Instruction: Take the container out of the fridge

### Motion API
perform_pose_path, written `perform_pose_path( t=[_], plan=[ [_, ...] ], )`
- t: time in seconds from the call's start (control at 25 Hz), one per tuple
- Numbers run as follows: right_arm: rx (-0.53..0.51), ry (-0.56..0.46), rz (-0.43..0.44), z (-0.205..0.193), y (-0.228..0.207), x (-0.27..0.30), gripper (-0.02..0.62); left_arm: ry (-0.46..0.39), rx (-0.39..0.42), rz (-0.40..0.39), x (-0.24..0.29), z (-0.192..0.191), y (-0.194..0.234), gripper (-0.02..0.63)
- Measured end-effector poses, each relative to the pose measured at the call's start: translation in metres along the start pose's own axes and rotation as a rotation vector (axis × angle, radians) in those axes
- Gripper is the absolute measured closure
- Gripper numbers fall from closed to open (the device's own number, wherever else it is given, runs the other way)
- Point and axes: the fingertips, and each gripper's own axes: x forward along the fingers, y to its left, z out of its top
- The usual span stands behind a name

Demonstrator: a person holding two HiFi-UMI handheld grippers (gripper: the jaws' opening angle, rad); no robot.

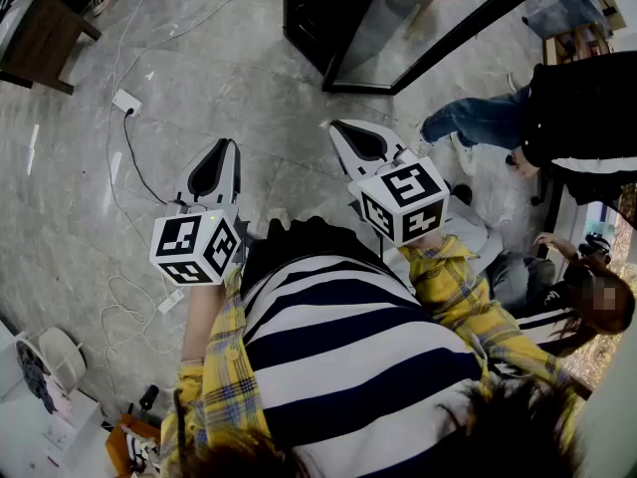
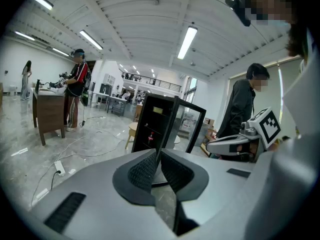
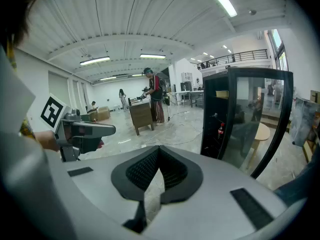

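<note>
A black fridge [image 1: 307, 8] stands on the floor ahead with its glass door [image 1: 430, 16] swung open to the right. In the left gripper view the fridge [image 2: 150, 126] shows a pale yellow item [image 2: 158, 110] on an upper shelf and a red-capped bottle [image 2: 150, 134] lower down. The right gripper view also shows that fridge [image 3: 216, 119]. My left gripper [image 1: 228, 147] and right gripper [image 1: 338, 127] are held side by side well short of it. Both are shut with nothing between the pads [image 2: 145, 169].
A power strip [image 1: 126, 101] and cables lie on the floor at left, near a wooden desk [image 1: 45, 33]. One person [image 1: 577, 118] stands at right and another [image 1: 587, 302] sits low. Behind the fridge is a round wooden table [image 3: 262, 134].
</note>
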Motion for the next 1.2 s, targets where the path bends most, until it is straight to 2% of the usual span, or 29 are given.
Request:
perform_pose_path(
  t=[0.2,0.6,0.84,1.2],
  plan=[
    [0.004,-0.003,0.005,-0.003,-0.013,0.002,0.568,-0.003,0.003,0.014,0.010,0.000,-0.005,0.565],
    [-0.060,0.027,0.049,-0.007,-0.022,0.014,0.566,-0.011,0.003,0.059,0.015,-0.003,-0.007,0.565],
    [-0.084,0.037,0.070,-0.006,-0.021,0.031,0.566,-0.013,-0.009,0.085,0.019,-0.005,0.010,0.565],
    [-0.108,0.033,0.042,0.022,-0.029,0.076,0.566,-0.030,0.010,0.039,0.054,0.017,0.047,0.565]
  ],
)
